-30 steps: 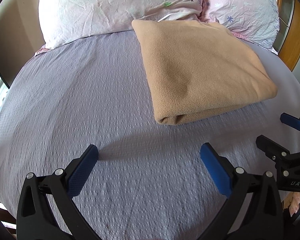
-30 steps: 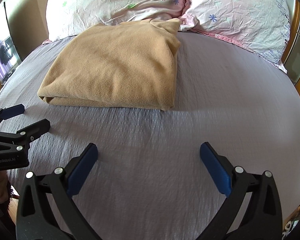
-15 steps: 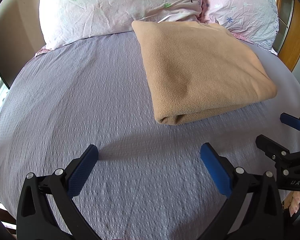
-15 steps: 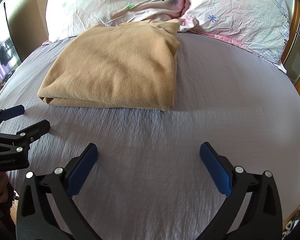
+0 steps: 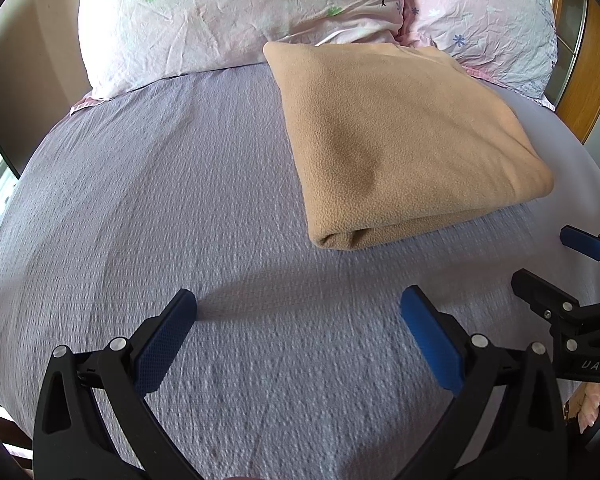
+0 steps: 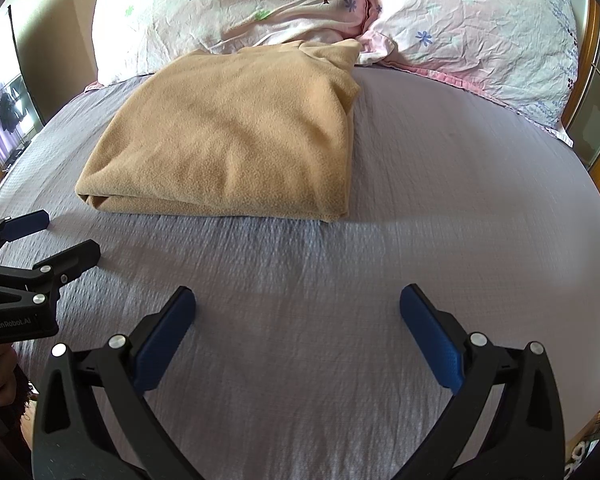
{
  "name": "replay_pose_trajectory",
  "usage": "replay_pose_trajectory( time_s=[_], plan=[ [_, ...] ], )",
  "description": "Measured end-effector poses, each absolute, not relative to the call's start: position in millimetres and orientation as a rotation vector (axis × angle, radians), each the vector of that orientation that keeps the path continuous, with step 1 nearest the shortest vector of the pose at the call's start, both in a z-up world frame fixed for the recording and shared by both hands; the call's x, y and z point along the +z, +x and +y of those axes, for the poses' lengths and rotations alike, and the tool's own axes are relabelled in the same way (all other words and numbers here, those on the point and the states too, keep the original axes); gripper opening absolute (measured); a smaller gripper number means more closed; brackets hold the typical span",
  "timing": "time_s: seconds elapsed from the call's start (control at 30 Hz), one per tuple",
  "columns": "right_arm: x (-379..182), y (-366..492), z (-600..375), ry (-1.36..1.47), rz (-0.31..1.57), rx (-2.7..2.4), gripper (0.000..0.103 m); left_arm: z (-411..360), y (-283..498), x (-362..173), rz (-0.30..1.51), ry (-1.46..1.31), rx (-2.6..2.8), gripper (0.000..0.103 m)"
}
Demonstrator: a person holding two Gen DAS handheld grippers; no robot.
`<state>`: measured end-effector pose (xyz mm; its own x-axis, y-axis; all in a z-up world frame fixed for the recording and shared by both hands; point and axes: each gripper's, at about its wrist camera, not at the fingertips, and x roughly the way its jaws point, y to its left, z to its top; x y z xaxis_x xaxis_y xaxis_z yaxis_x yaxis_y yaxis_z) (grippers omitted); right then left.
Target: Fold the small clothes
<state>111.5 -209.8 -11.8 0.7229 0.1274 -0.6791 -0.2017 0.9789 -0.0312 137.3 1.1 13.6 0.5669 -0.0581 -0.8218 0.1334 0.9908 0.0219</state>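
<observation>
Daylit bed [image 5: 180,200] in grey sheet, 2 floral pillows [image 6: 480,32], wooden headboard [image 5: 592,92].

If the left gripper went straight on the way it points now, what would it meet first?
Probably the bare lilac bedsheet: the left gripper, open and empty, aims past the near left corner of the folded tan fleece. Further on lies the floral pillow. Depth is uncertain.

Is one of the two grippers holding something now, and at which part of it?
Nothing is held. The left gripper and right gripper are both open above the bed sheet, apart from the folded tan garment.
</observation>
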Motion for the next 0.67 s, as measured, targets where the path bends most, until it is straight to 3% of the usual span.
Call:
replay_pose_trajectory(
  time_s=[0.67],
  plan=[
    [-12.6, 109.7, -207.8, -0.099, 0.74, 0.172, 0.101, 0.8, 134.3, 15.6, 0.931, 0.09, -0.12, 0.102]
  ],
)
